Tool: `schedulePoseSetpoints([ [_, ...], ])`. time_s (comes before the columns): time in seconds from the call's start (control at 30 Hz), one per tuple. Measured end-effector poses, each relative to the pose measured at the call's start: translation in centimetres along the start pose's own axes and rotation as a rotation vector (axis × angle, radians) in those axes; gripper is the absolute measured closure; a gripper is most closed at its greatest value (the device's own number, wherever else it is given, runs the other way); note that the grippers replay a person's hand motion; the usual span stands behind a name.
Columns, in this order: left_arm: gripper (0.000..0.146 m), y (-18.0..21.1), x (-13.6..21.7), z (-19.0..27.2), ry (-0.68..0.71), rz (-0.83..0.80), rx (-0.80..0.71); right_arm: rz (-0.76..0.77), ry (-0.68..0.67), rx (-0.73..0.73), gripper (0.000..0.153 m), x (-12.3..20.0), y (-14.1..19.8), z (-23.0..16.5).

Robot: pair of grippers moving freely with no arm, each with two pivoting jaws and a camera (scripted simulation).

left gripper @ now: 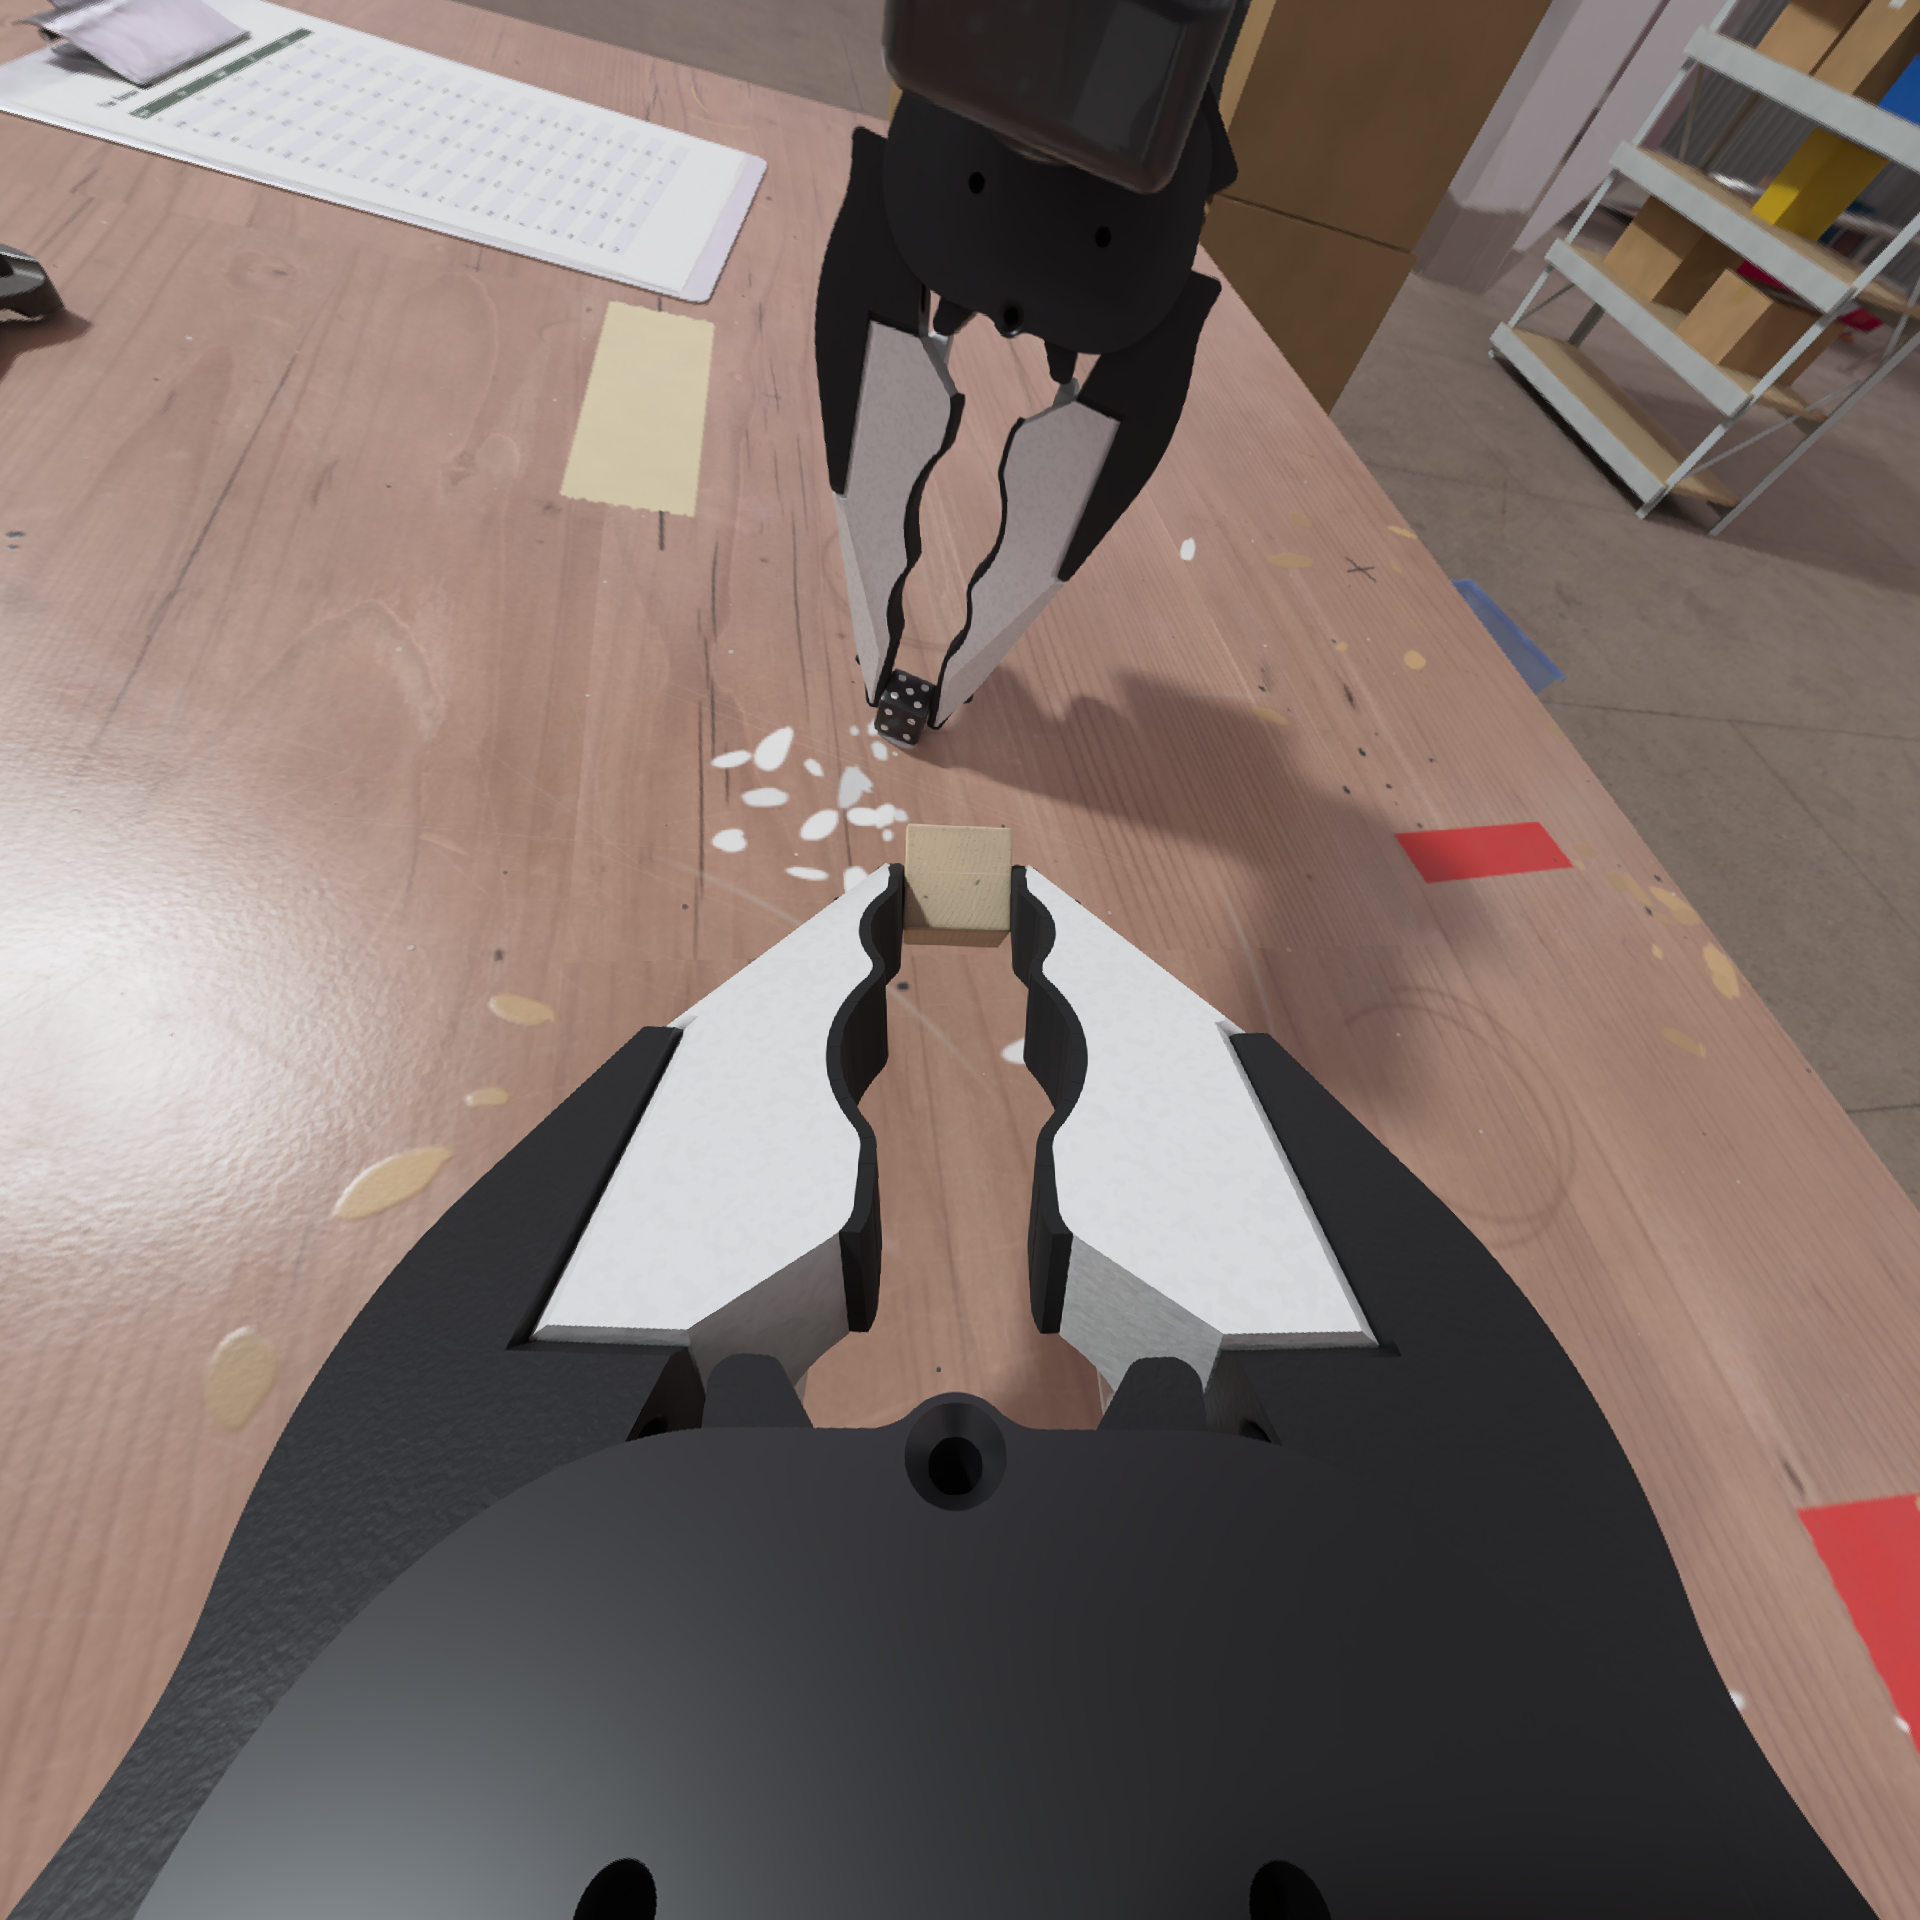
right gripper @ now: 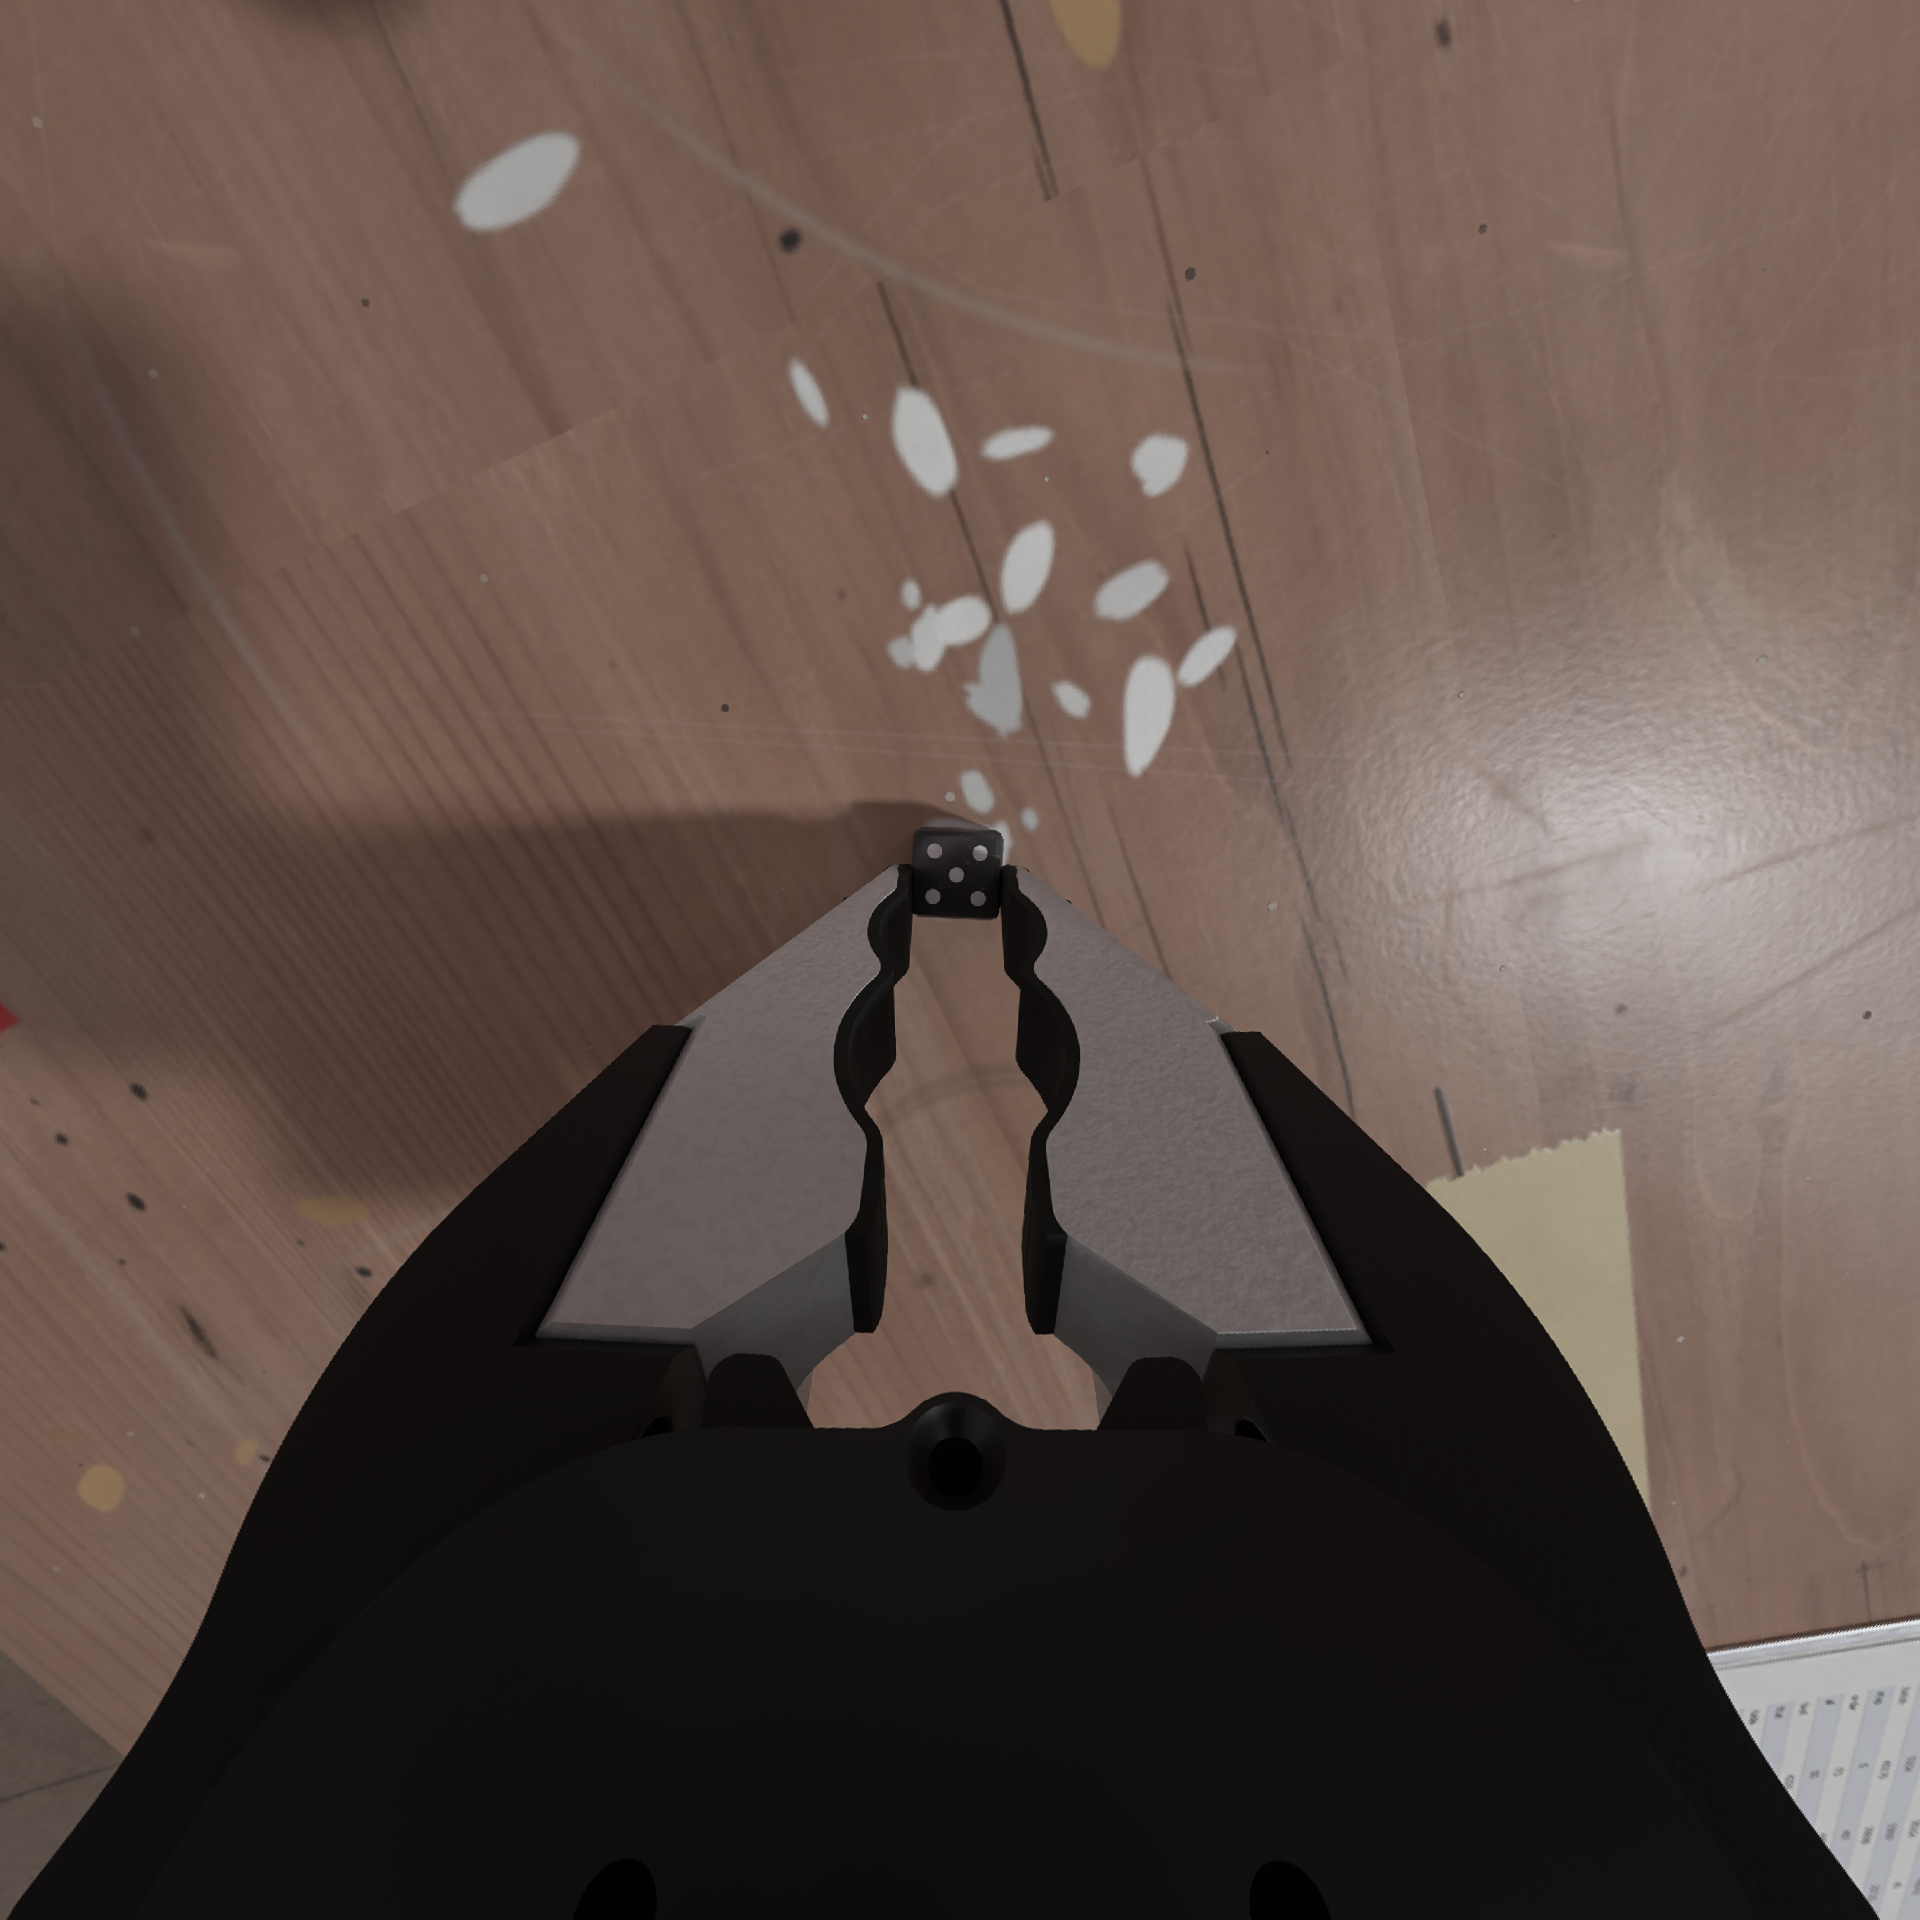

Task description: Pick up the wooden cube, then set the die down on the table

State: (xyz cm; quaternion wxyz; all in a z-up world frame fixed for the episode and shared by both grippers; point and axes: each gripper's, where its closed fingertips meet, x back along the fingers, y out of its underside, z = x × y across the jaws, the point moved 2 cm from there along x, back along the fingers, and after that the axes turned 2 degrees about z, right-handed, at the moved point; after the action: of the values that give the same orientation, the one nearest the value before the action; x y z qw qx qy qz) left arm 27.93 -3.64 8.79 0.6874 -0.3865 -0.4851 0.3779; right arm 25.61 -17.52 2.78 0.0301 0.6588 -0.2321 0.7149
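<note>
My left tongs (left gripper: 956, 883) are clamped on the cube (left gripper: 957, 881), tips pressing its two side faces, and it looks lifted a little off the tabletop (left gripper: 312, 831), though I cannot be sure it is clear. My right tongs (right gripper: 956, 883) are clamped on the die (right gripper: 957, 875), which sits just beyond the cube, past the white paint flecks (left gripper: 800, 800). From the left wrist view the die (left gripper: 902, 707) seems at or almost on the wood. I judge the set-down is the step in hand. I would lower until the die's bottom face lies flat, part the right tongs slowly and evenly so neither tip drags it, then back straight up, away from the cube. The left grip should not loosen meanwhile.
</note>
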Motion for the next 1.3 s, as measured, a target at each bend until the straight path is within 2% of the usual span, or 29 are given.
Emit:
schedulePoseSetpoints([
  [0.33, 0.126, 0.1, -0.5, 0.1, -0.020, -0.011, 0.015, 0.002, -0.005, 0.020, 0.136, 0.2, -0.3, -0.3],
  [1.3, 0.126, 0.1, -0.9, 1.1, 0.037, -0.032, 0.005, -0.058, -0.037, 0.073, 0.136, -0.1, -0.8, -1.8],
])
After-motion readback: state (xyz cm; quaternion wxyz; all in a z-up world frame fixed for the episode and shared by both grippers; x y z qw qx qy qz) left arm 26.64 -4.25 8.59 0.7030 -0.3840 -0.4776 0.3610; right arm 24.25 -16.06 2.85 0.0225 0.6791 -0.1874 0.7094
